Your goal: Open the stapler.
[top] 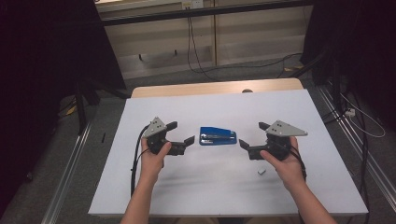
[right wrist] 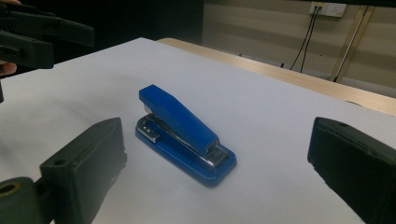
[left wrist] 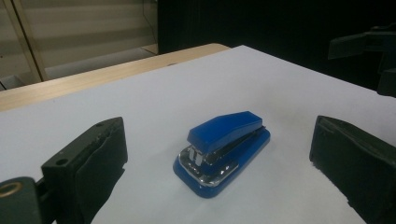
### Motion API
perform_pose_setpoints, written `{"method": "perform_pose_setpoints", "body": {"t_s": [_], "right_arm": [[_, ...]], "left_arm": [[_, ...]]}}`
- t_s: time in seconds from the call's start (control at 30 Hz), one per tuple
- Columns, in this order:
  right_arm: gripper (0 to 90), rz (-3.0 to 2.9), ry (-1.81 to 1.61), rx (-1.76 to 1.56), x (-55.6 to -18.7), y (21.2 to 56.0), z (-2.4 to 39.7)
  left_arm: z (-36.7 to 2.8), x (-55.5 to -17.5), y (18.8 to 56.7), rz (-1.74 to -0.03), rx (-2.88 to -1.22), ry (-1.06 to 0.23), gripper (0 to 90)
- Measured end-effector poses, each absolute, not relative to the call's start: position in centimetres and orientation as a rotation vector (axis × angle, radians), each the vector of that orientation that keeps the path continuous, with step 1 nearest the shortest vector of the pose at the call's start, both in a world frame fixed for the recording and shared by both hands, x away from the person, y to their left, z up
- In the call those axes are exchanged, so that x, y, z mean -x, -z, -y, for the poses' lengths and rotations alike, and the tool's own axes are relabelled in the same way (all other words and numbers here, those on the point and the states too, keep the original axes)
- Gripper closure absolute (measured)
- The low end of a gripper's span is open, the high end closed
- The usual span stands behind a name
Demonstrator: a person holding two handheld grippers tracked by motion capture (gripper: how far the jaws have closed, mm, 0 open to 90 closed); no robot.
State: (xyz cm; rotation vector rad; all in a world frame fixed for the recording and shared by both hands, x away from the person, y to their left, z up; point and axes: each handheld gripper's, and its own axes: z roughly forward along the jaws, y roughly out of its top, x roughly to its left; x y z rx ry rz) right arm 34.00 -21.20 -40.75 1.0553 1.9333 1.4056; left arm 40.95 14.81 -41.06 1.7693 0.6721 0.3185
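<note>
Left side of the table (top: 140,186): the left gripper (top: 180,133) is held just above the white surface with its jaws spread wide and nothing between them, pointing toward the centre.

Centre: a blue stapler (top: 217,136) lies flat on the white sheet, between the two grippers and near to each, touching neither. In the left gripper view the stapler (left wrist: 223,151) sits ahead of the open jaws, its metal nose turned toward the camera. In the right gripper view the stapler (right wrist: 184,133) presents its hinged rear end, the top arm closed over the base.

Assessment: the item appears rigid, compact and of moderate weight, plastic shell over metal. The shell looks smooth, so a light pinch may slip. The top arm likely pivots under pressure; squeezing top to bottom could fire a staple. Gripping across the two long sides of the base, near mid-length, seems the soundest hold.

Right side: the right gripper (top: 249,135) is likewise wide open and empty, aimed inward. A small grey object (top: 261,171), too small to identify, lies just beside the right hand (top: 286,161).
</note>
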Motion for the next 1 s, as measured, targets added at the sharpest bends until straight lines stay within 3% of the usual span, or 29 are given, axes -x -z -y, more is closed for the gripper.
{"method": "perform_pose_setpoints", "body": {"t_s": [1.0], "right_arm": [[3.4,-2.004,-1.371,-1.092,-39.2,40.2,17.0]], "left_arm": [[-13.6,-42.6,42.7,-0.680,-1.851,-0.290,3.5]]}}
